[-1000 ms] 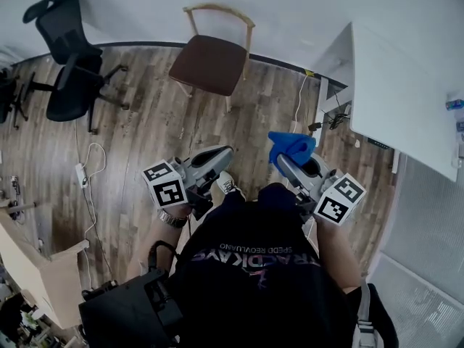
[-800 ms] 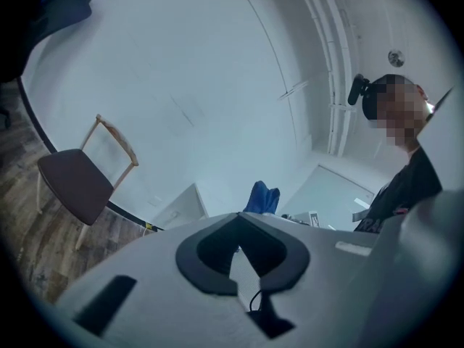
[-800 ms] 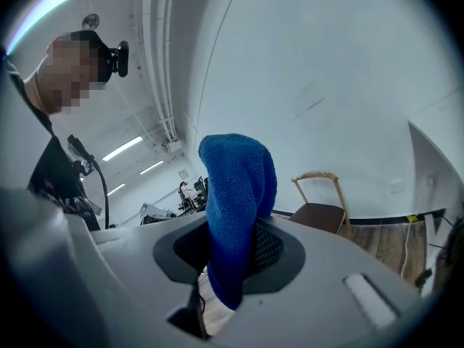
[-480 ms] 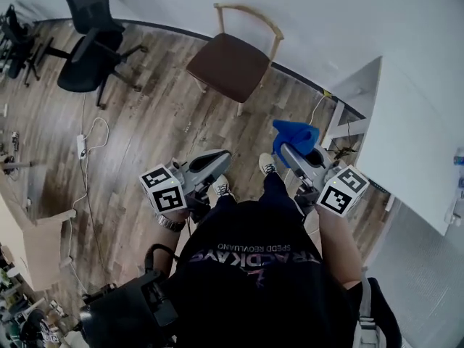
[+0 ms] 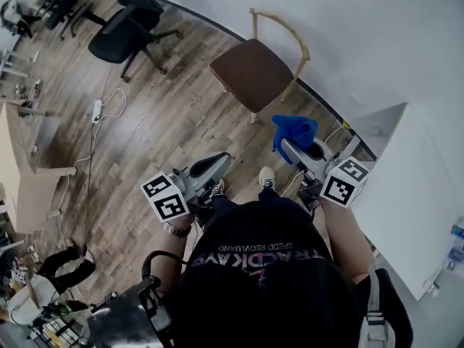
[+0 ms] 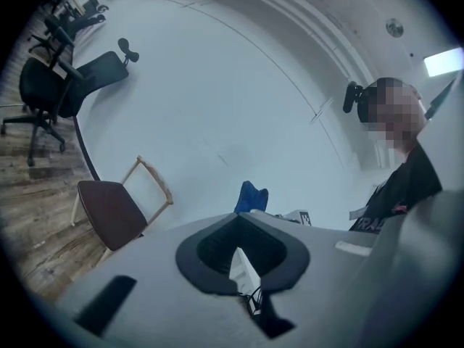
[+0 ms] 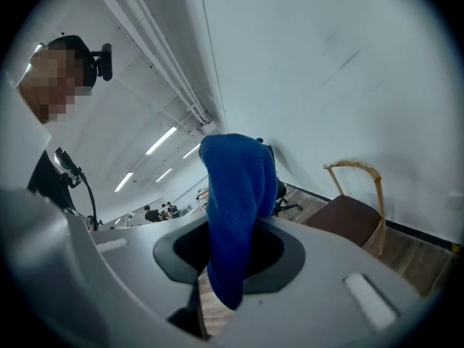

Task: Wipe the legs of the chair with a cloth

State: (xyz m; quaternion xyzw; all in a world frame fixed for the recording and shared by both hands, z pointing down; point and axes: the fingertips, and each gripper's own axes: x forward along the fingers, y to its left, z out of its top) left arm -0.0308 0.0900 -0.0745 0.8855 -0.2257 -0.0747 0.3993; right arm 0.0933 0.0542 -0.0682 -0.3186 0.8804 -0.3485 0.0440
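Note:
A wooden chair (image 5: 257, 71) with a brown seat stands by the white wall, ahead of both grippers and apart from them. My right gripper (image 5: 290, 145) is shut on a blue cloth (image 5: 292, 130), which bunches above its tips. In the right gripper view the cloth (image 7: 235, 216) hangs between the jaws, and the chair (image 7: 351, 212) is at the right. My left gripper (image 5: 223, 158) is held level to the left, shut and holding nothing. The left gripper view shows the chair (image 6: 109, 209) at lower left and the cloth (image 6: 250, 196) beyond the jaws.
A black office chair (image 5: 127, 31) stands at the upper left. A white power strip with its cable (image 5: 96, 107) lies on the wood floor. A white table (image 5: 409, 194) fills the right side, and a light wooden desk (image 5: 29, 194) the left. The person's shoes (image 5: 267, 177) are below the grippers.
The view has swung, and the chair now sits further right and closer to the cloth. Both grippers keep the same pose, the right one still shut on the cloth.

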